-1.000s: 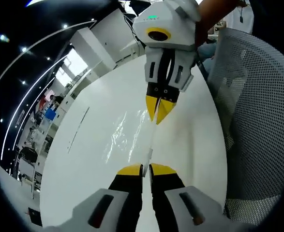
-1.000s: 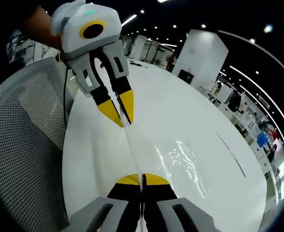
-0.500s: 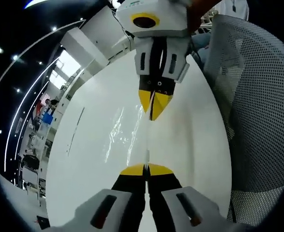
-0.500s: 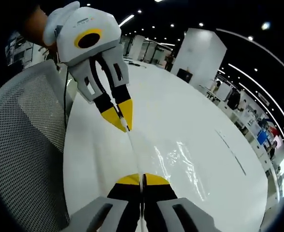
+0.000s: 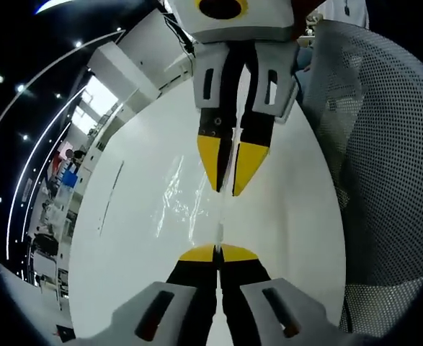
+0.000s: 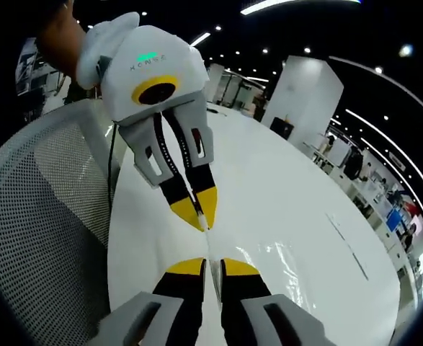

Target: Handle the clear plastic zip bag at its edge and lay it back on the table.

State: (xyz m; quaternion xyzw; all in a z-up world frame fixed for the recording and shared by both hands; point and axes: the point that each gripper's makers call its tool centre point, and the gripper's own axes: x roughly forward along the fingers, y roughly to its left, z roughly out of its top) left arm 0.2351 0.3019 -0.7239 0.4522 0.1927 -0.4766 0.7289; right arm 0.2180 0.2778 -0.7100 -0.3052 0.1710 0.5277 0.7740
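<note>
Here, in the left gripper view, the left gripper [image 5: 217,253] comes up from the bottom middle with its two yellow tips pressed together on the edge of the clear plastic zip bag [image 5: 189,198]. The bag is see-through and shiny, and it spreads from that pinched edge toward the middle left of the picture, over the white table [image 5: 135,216]. It is hard to tell if all of it lies flat. The right gripper [image 5: 228,189] hangs down from the top middle, its yellow tips a little apart and straddling the same bag edge, just past the left tips. A grey mesh chair [image 5: 384,173] fills the right side, close by the table's curved rim. To the left the table top is wide and bare, so there is room that way. In the right gripper view, the right gripper [image 6: 212,264] rises from the bottom with a small gap between its tips, and the thin bag edge runs up through that gap. The left gripper [image 6: 200,214] points down from the upper left, tips closed on the edge. The bag [image 6: 283,259] shines at the lower right, and the chair [image 6: 42,223] sits on the left.
</note>
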